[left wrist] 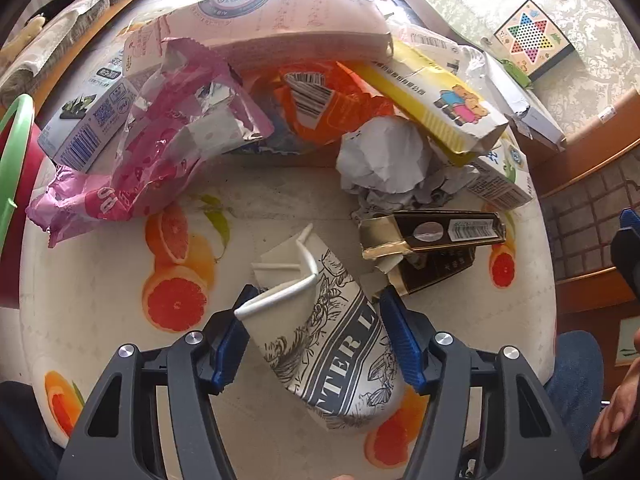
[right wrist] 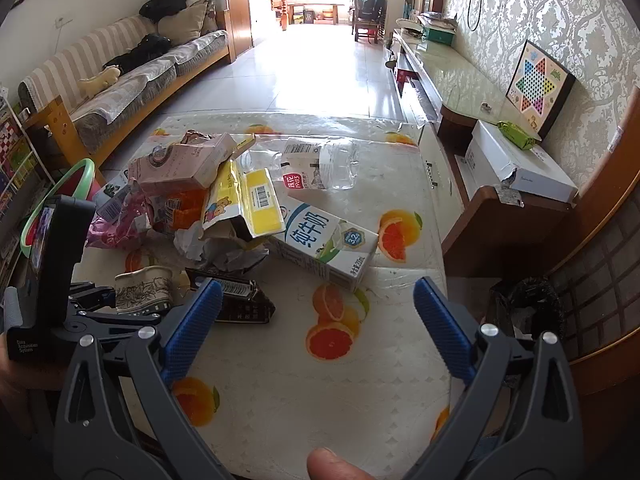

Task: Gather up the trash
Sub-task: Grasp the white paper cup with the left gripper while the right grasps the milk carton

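Note:
My left gripper [left wrist: 316, 300] is shut on a crushed paper cup [left wrist: 324, 340] with black line drawings, held just above the table; the cup also shows in the right wrist view [right wrist: 144, 286]. Beyond it lie a black and gold box [left wrist: 436, 240], crumpled white paper [left wrist: 380, 156], a yellow bear carton [left wrist: 436, 96], an orange wrapper [left wrist: 324, 100], a pink wrapper [left wrist: 132, 168] and a pink box [left wrist: 288, 16]. My right gripper [right wrist: 318, 292] is open and empty over the table, with a milk carton [right wrist: 328, 240] and a clear plastic bottle [right wrist: 320, 164] ahead.
The table [right wrist: 300, 392] has a fruit-print cloth. A red bin with a green rim [left wrist: 12, 160] stands at the left edge. A black bin [right wrist: 532, 304] sits on the floor to the right. A low cabinet [right wrist: 500, 216] runs along the right wall.

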Demonstrator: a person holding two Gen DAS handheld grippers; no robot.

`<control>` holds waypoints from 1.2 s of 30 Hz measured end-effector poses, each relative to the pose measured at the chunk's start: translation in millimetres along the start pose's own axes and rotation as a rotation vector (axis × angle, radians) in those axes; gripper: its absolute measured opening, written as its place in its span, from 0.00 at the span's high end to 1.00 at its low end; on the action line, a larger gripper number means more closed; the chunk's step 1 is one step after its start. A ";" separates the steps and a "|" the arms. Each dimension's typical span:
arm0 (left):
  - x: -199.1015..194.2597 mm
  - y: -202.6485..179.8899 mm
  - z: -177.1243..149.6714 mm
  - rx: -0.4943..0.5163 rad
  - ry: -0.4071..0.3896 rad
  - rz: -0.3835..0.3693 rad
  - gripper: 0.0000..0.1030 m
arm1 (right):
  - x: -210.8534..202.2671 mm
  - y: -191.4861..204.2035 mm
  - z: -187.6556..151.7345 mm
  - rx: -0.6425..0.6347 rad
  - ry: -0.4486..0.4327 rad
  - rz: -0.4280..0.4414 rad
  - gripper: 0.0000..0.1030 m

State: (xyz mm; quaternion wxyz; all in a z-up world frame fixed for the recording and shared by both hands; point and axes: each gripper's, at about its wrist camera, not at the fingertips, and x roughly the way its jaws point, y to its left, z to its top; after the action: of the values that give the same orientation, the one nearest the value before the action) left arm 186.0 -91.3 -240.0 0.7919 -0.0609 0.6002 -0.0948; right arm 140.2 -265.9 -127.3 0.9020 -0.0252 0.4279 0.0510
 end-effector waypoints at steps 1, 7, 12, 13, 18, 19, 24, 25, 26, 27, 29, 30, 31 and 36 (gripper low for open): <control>1.1 -0.4 0.3 -0.002 -0.003 -0.004 0.45 | 1.5 -0.1 1.1 -0.010 -0.003 -0.003 0.08; -6.9 8.0 -2.8 -0.005 -0.021 -0.029 0.58 | 26.1 -7.1 13.4 -0.034 0.009 -0.027 0.08; -19.5 14.2 -3.4 0.015 -0.046 -0.004 0.58 | 59.0 -10.0 22.8 -0.073 0.050 -0.044 0.08; -21.7 15.6 -2.1 0.016 -0.049 -0.008 0.58 | 66.4 -9.5 23.3 -0.086 0.066 -0.043 0.08; -32.8 19.2 0.1 0.018 -0.068 -0.021 0.58 | 94.0 -5.3 23.1 -0.189 0.116 -0.045 0.08; -35.0 19.2 0.5 0.020 -0.071 -0.025 0.58 | 98.6 -4.8 23.1 -0.207 0.125 -0.041 0.08; -43.1 19.0 3.4 0.026 -0.088 -0.035 0.58 | 118.2 -1.9 24.4 -0.283 0.156 -0.031 0.08; -43.8 17.3 4.2 0.030 -0.092 -0.032 0.58 | 122.5 -1.1 24.5 -0.292 0.166 -0.024 0.08; -45.2 17.0 3.4 0.035 -0.096 -0.033 0.58 | 126.5 -0.9 24.4 -0.295 0.177 -0.012 0.08; -45.4 16.9 4.0 0.032 -0.096 -0.039 0.58 | 130.5 -1.1 23.9 -0.290 0.189 0.002 0.08; -46.1 17.7 3.1 0.031 -0.093 -0.034 0.58 | 138.3 -2.0 22.0 -0.277 0.215 0.025 0.15; -45.5 16.8 3.0 0.030 -0.092 -0.036 0.58 | 140.9 -1.9 20.7 -0.276 0.223 0.026 0.15; -45.8 17.4 2.7 0.029 -0.091 -0.035 0.58 | 141.3 -1.9 19.6 -0.277 0.220 0.026 0.16; -46.6 20.2 2.0 0.024 -0.092 -0.029 0.58 | 134.1 -6.4 15.5 -0.237 0.210 0.027 0.30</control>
State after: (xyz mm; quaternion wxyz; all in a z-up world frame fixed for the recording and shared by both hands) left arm 177.3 -61.2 -199.9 0.8178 -0.0644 0.5611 -0.1105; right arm 237.1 -261.5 -221.4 0.8423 -0.1307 0.5112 0.1104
